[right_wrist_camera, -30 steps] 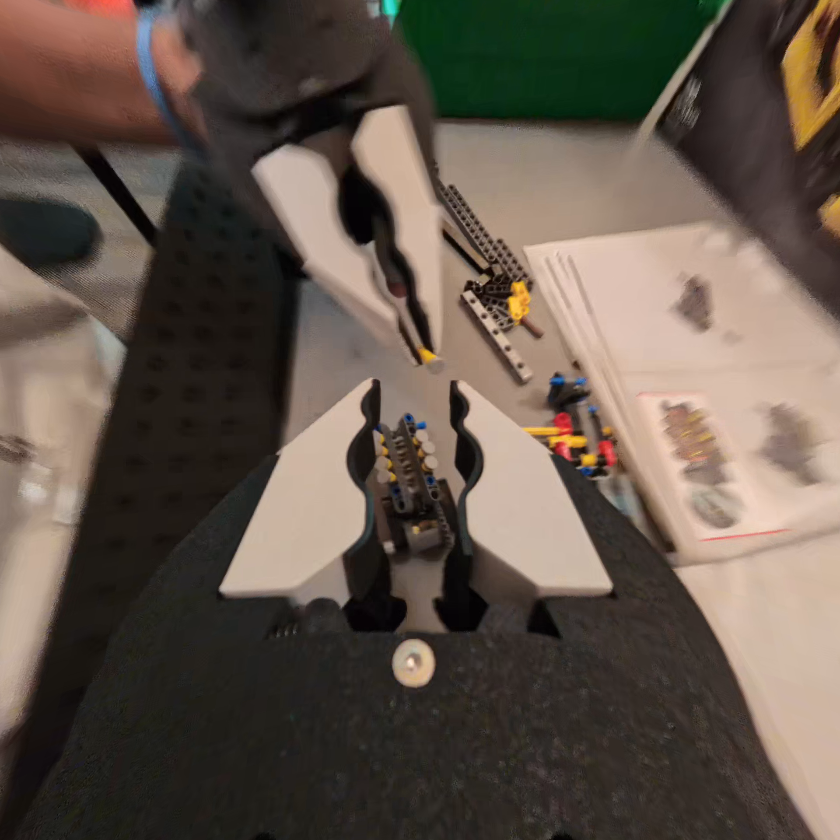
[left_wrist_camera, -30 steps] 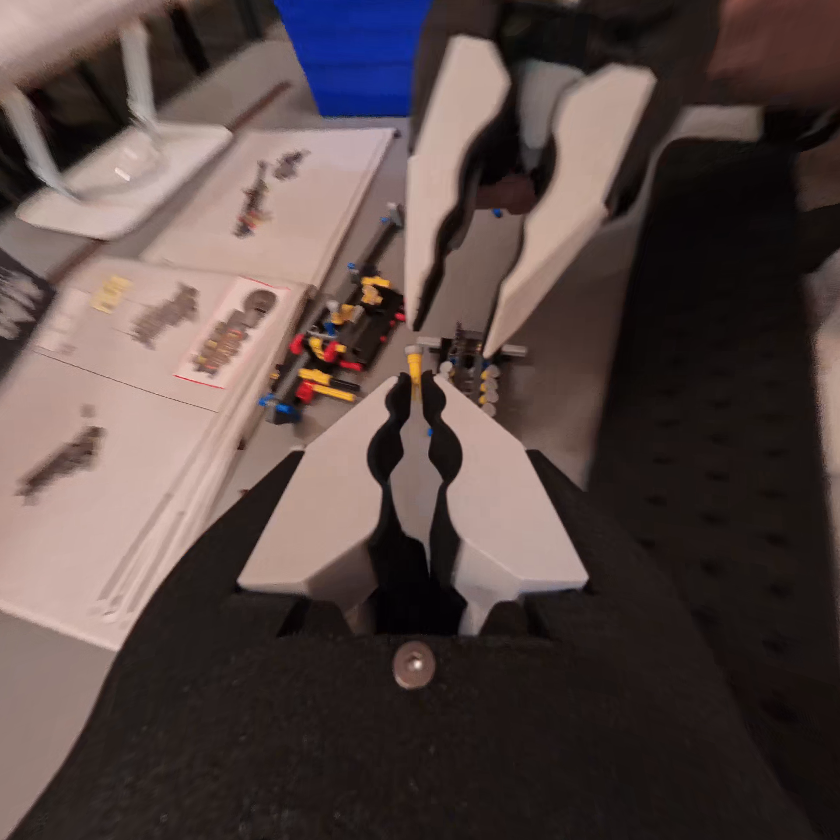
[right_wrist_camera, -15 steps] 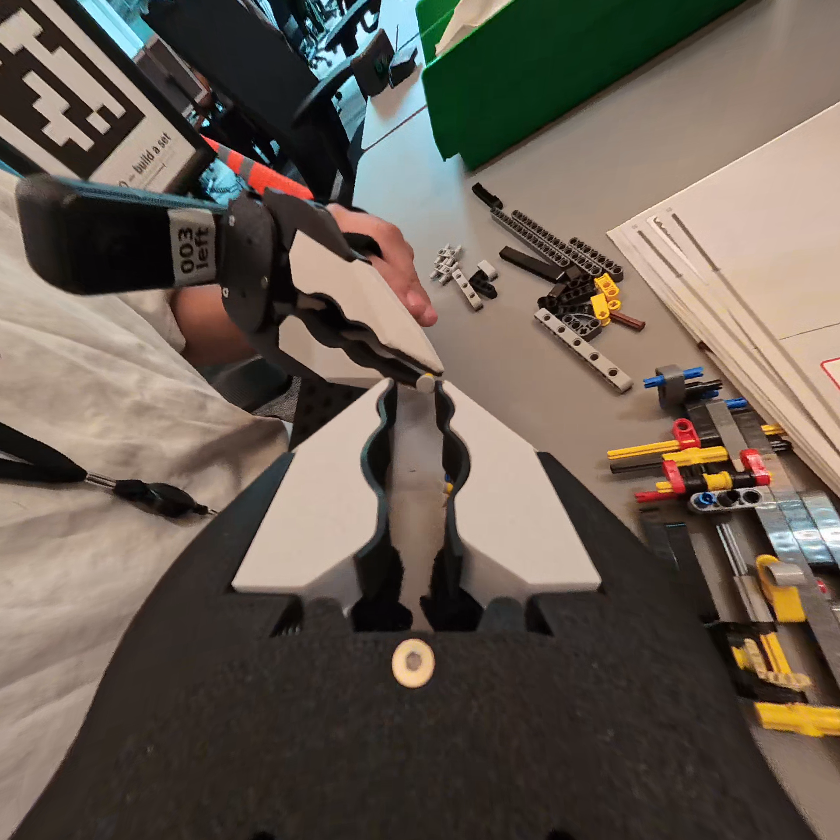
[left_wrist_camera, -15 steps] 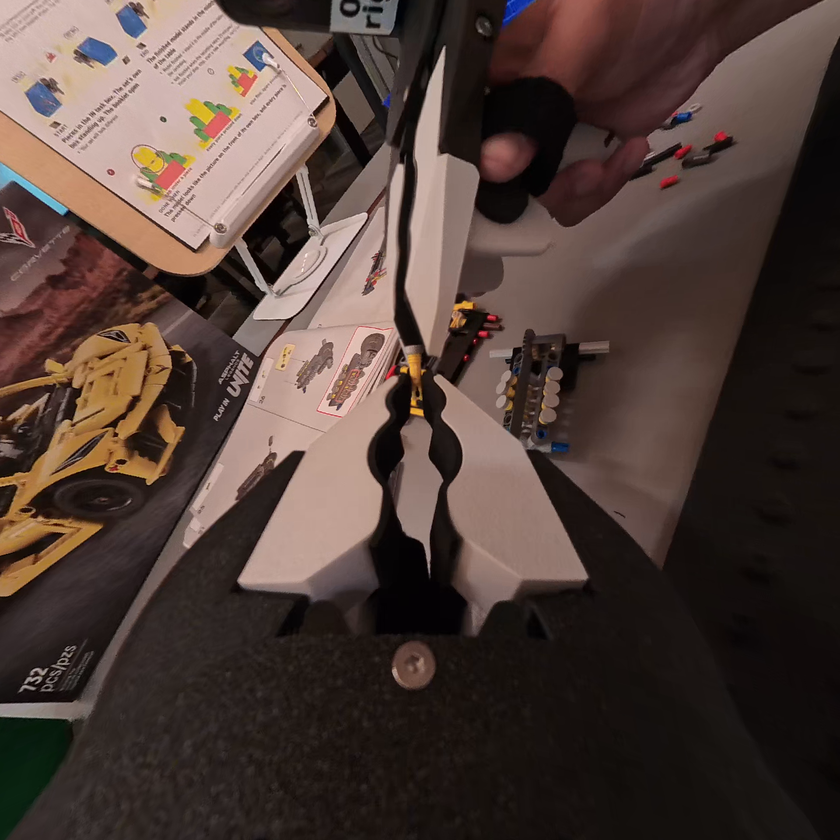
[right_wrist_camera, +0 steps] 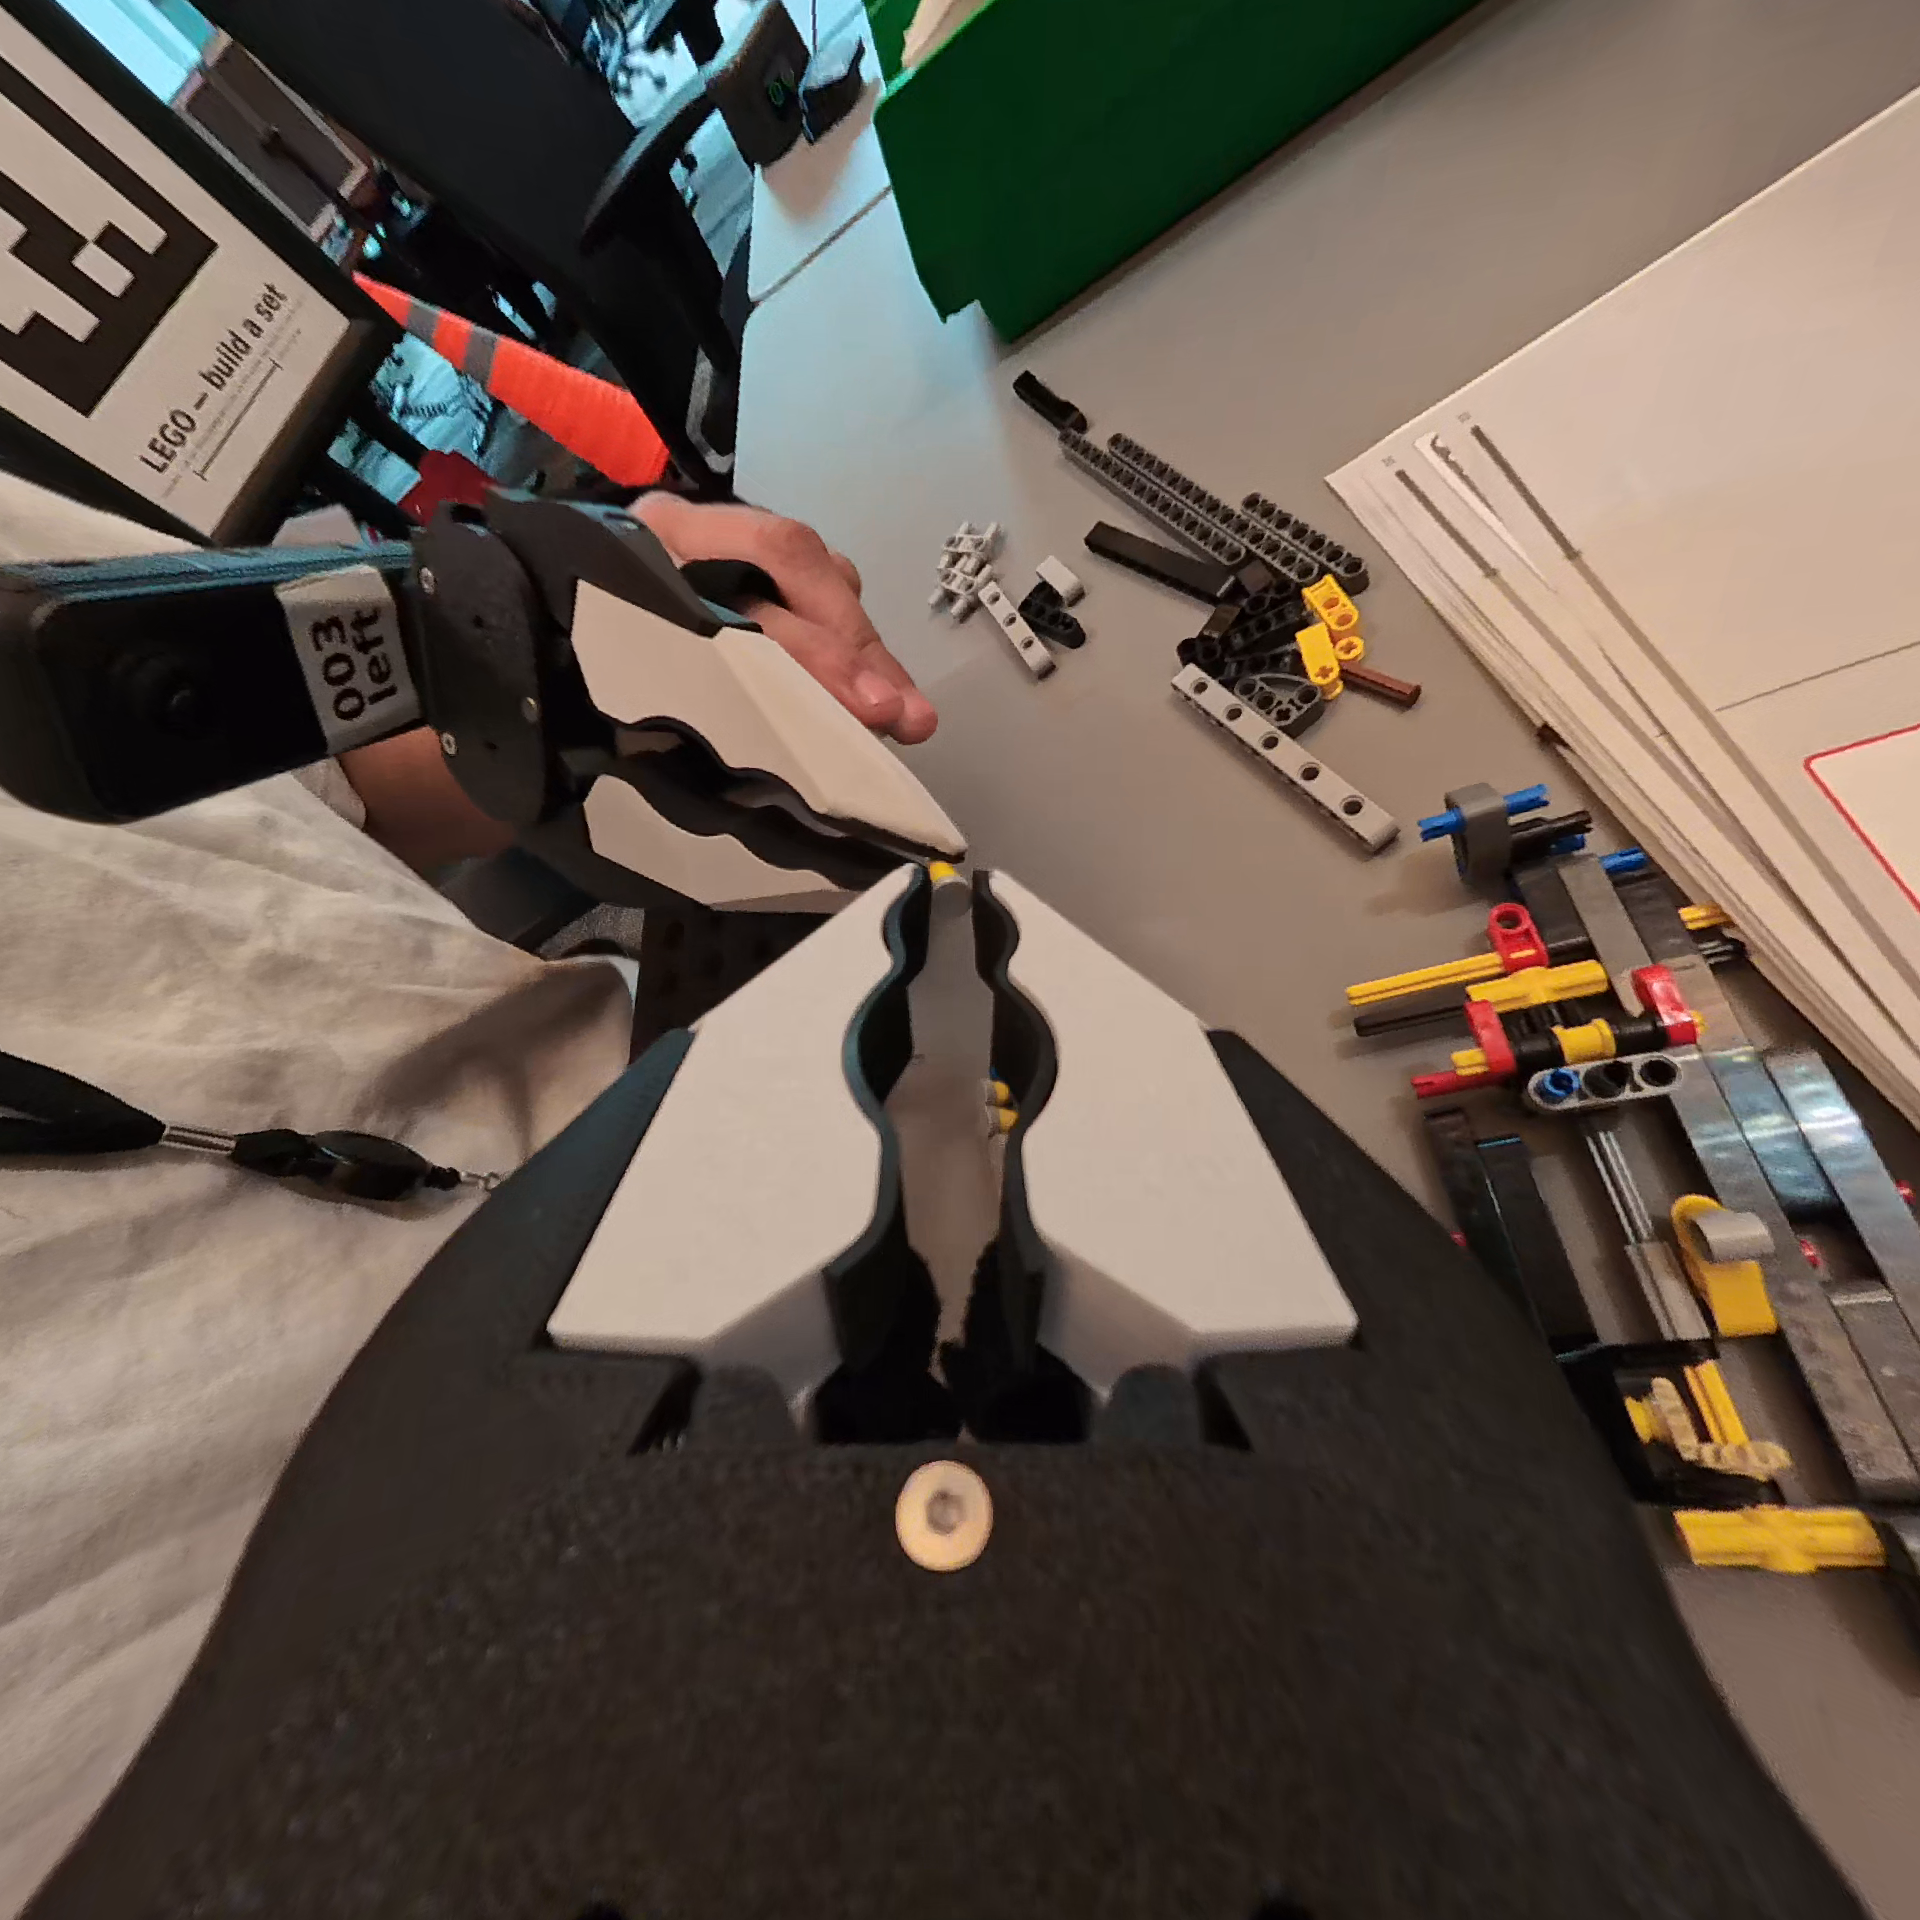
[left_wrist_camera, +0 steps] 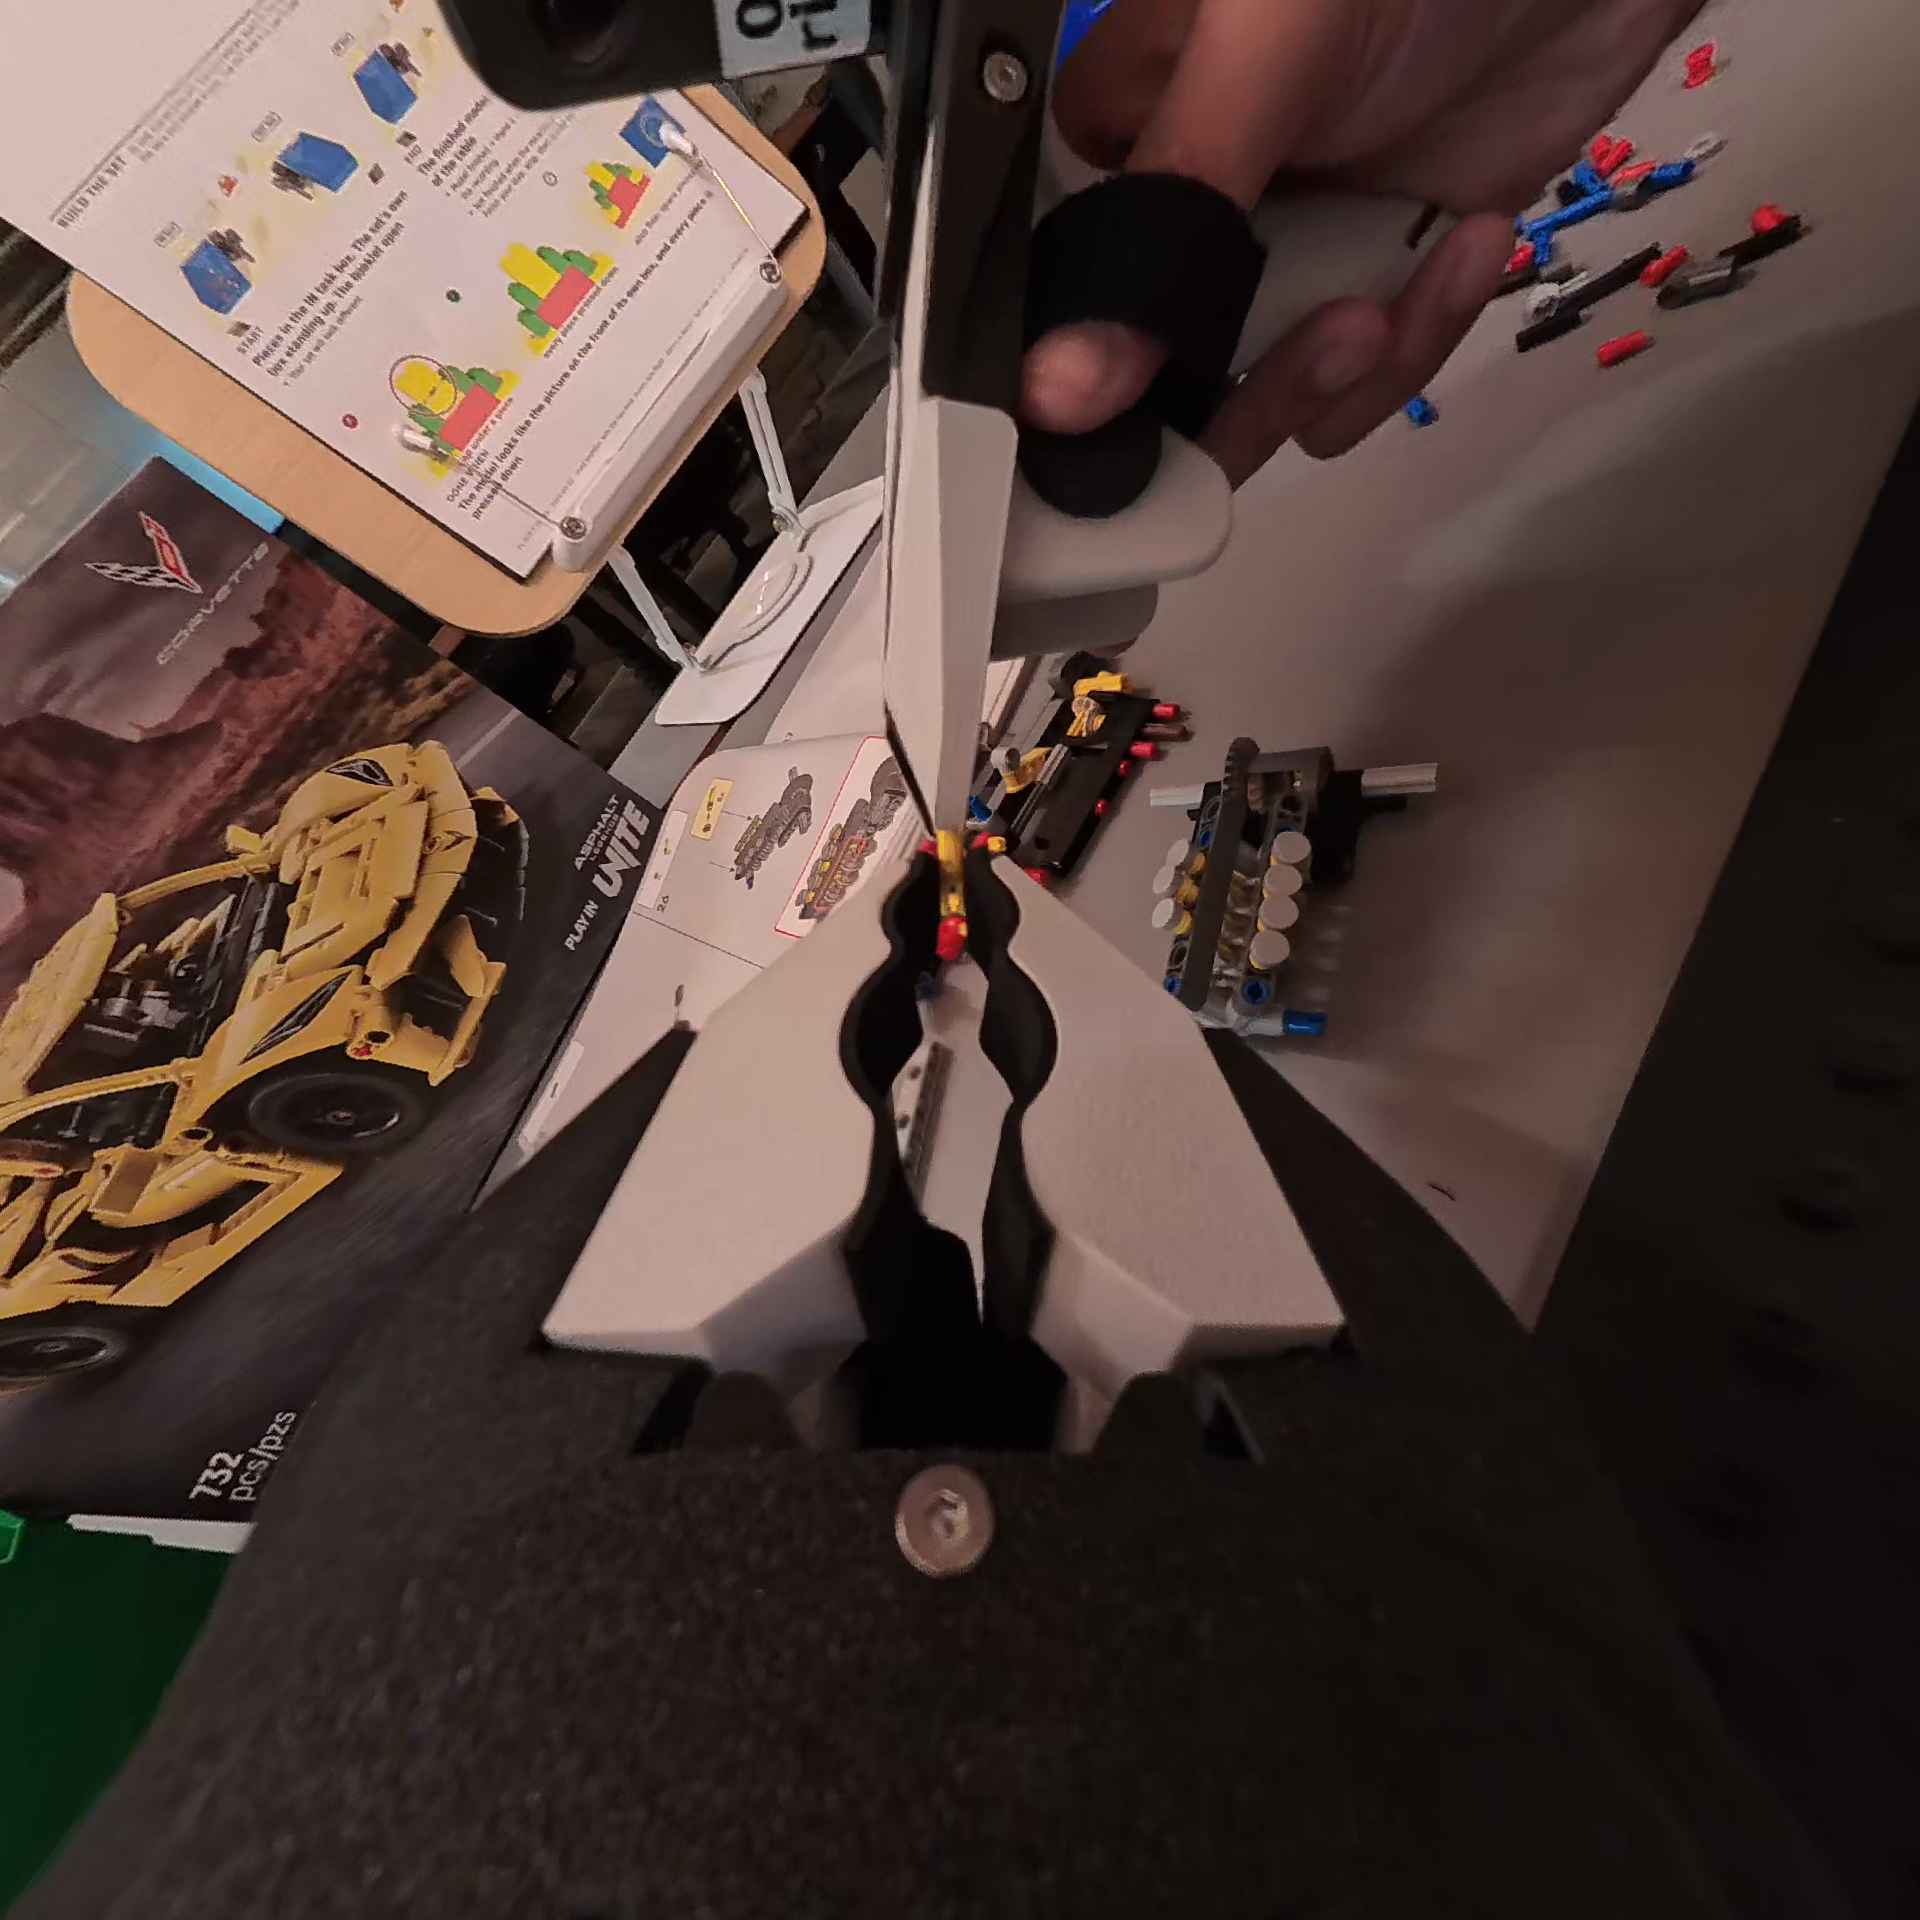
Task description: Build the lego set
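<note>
My left gripper (left_wrist_camera: 951,868) is shut on a small yellow pin (left_wrist_camera: 949,854) and holds it above the table. In the right wrist view the pin's grey round end (right_wrist_camera: 948,883) sits between my right gripper's (right_wrist_camera: 948,896) fingertips, which are closed on it. The left gripper (right_wrist_camera: 940,847) comes in from the left there, tip to tip with the right. In the left wrist view the right gripper (left_wrist_camera: 933,805) reaches down from above onto the pin. A grey engine-like assembly (left_wrist_camera: 1262,894) with round grey caps lies on the grey table (left_wrist_camera: 1507,675) to the right.
An open instruction booklet (left_wrist_camera: 769,842) and the set's box (left_wrist_camera: 260,935) lie at the left. Loose yellow, red and black pieces (right_wrist_camera: 1538,1029) and black beams (right_wrist_camera: 1226,520) lie beside the booklet pages (right_wrist_camera: 1714,468). A green bin (right_wrist_camera: 1122,135) stands at the back. A black mat (left_wrist_camera: 1787,1039) lies at the right. My two grippers' fingertips are within a few centimetres of each other.
The right gripper left the engine assembly, swung over to the left gripper's tip and closed its fingers on the pin's grey end. The left gripper stayed shut on the yellow pin and tilted.
</note>
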A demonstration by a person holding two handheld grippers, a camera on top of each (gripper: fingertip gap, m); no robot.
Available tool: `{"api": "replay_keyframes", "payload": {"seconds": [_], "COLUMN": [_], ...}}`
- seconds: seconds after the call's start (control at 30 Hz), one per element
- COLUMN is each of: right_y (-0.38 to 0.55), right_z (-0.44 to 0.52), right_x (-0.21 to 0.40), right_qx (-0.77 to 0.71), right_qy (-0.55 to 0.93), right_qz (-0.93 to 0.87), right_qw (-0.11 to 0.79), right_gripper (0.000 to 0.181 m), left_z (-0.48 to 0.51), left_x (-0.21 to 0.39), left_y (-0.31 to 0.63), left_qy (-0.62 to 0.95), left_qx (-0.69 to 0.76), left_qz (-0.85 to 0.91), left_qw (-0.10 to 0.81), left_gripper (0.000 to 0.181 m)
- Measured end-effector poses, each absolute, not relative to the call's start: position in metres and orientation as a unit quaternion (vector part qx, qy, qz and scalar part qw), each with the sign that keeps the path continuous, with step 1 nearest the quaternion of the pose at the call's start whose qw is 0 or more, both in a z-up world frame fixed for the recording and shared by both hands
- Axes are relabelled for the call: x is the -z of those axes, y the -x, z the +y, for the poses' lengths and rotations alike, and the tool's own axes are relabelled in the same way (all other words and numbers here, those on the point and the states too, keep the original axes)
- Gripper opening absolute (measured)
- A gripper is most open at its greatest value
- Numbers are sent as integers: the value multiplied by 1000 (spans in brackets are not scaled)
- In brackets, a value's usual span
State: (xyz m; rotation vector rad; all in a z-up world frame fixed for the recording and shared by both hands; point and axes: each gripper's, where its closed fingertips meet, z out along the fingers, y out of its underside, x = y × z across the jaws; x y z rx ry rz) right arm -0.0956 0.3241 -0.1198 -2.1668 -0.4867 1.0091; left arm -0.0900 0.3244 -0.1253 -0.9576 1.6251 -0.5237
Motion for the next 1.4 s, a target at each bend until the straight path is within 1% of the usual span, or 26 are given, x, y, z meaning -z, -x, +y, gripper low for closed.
{"api": "replay_keyframes", "payload": {"seconds": [0.1,0.13,0.2,0.27,0.3,0.37,0.5,0.6,0.7,0.9,1.4], "right_y": [96,96,92,85,80,78,79,80,76,79,77], "right_z": [322,320,316,312,313,316,317,315,314,311,310], "right_x": [123,126,136,145,149,153,162,165,174,174,180], "right_qx": [-383,-379,-345,-307,-282,-258,-235,-242,-230,-252,-198], "right_qy": [840,843,857,864,867,858,837,826,822,815,806], "right_qz": [-206,-223,-269,-332,-361,-416,-490,-508,-520,-520,-552], "right_qw": [325,309,271,223,197,153,58,12,-21,-40,-80], "right_gripper": [7,7,7,7,7,7,7,7,7,7,7], "left_z": [322,319,313,307,308,304,298,295,295,298,296], "left_x": [129,132,150,169,171,170,189,199,193,195,196], "left_y": [91,91,95,102,103,101,95,94,90,88,87], "left_qy": [411,419,453,479,480,463,450,438,429,429,426], "left_qx": [222,236,270,303,312,335,344,342,353,346,346], "left_qz": [689,691,710,724,723,731,764,780,777,779,782], "left_qw": [554,539,467,393,387,374,309,287,298,299,296], "left_gripper": [4,3,7,28,33,35,37,34,26,26,25]}}
